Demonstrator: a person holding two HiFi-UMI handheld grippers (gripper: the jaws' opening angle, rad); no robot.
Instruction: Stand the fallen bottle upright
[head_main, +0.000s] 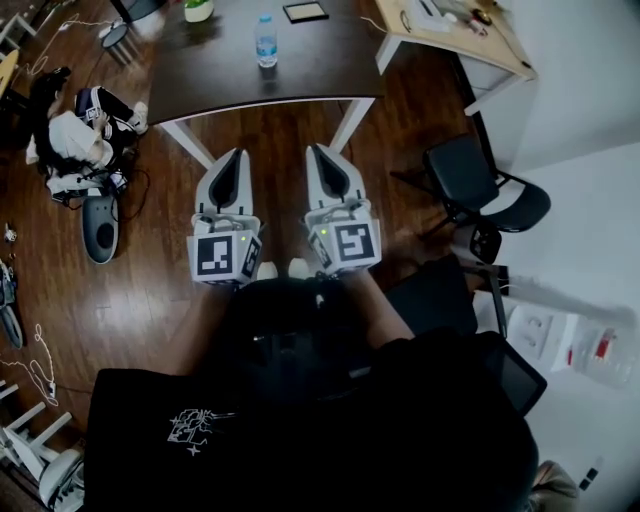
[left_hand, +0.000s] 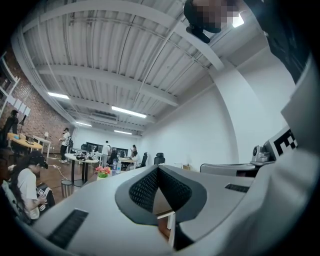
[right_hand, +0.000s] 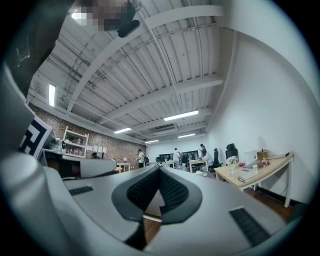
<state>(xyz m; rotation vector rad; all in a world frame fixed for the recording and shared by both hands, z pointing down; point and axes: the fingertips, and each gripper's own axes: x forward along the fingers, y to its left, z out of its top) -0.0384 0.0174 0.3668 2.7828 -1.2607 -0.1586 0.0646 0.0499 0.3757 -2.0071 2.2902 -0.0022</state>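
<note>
A clear water bottle (head_main: 266, 41) with a blue label stands upright on the dark table (head_main: 220, 75) at the top of the head view. In the left gripper view a small bottle (left_hand: 115, 166) shows far off beside pink flowers. Both grippers are held side by side in front of the person's body, well short of the table and pointing toward it. My left gripper (head_main: 236, 155) has its jaws closed to a point with nothing between them, as its own view also shows (left_hand: 157, 168). My right gripper (head_main: 318, 150) (right_hand: 160, 167) is likewise shut and empty.
A plant pot (head_main: 198, 10) and a dark flat tablet (head_main: 305, 11) sit on the table's far side. A black office chair (head_main: 480, 190) stands to the right, below a light wooden desk (head_main: 460, 30). A person (head_main: 75, 140) sits on the wooden floor at left, among cables.
</note>
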